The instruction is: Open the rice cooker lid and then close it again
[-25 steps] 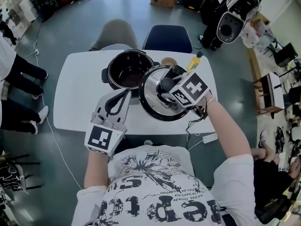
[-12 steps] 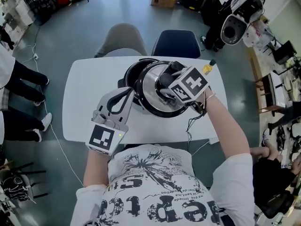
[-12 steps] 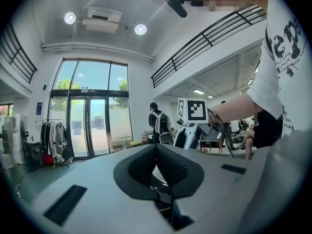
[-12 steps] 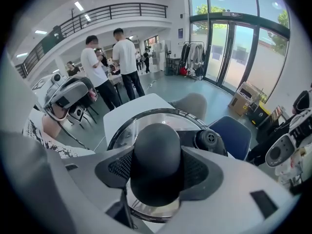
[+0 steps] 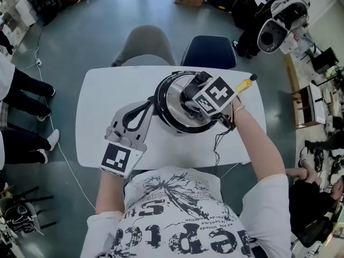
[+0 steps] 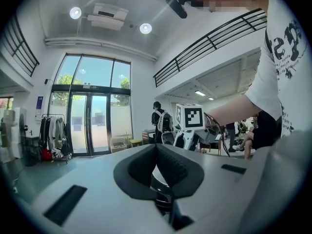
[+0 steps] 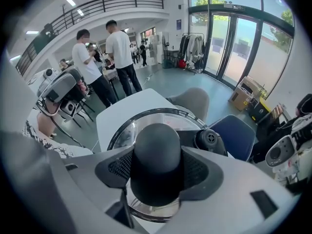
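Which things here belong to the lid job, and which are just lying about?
Job in hand:
rice cooker lid
knob on the lid
right gripper, clamped on the knob

Lying about:
yellow bottle
grey chair
blue chair

bottle (image 5: pixel 243 84) perhaps close right of lid (image 5: pixel 169 104)

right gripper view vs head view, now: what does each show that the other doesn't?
Right gripper view only: the right claw with its pads pressed on both sides of the black knob of the shiny lid; glass doors behind.
Head view only: the left claw beside the lid's left edge, and a yellow bottle near the table's far right corner.
Both: the lid, the white table, the grey chair and the blue chair.
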